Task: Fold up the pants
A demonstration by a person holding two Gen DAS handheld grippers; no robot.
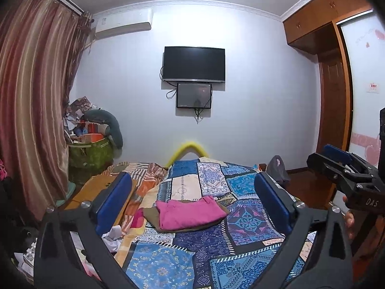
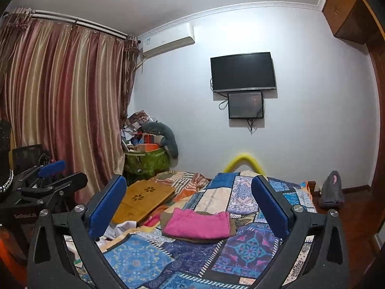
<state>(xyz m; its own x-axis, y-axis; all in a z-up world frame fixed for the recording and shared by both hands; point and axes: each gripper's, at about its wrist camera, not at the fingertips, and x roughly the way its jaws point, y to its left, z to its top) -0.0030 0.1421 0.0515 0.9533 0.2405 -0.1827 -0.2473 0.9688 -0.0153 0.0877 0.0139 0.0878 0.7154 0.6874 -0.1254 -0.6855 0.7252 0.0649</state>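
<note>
pale walls close in a bedroom with a patchwork bedspread [image 1: 216, 245] on the bed. from the left wrist view, a dark tv [image 1: 194, 63] hangs above a smaller screen [image 1: 194, 95], striped curtains [image 1: 31, 101] fall at left, a wooden wardrobe [image 1: 320, 16] stands at right. folded pink pants [image 1: 190, 213] lie on a brown garment [image 1: 154, 216], ahead of the left gripper [image 1: 191, 200], jaws wide and empty.

from the right wrist view, a bamboo lap desk [image 2: 144, 198] lies beside the pants [image 2: 198, 225], an air conditioner [image 2: 168, 41] is mounted high. right gripper [image 2: 189, 204] gapes wide, holding nothing.
</note>
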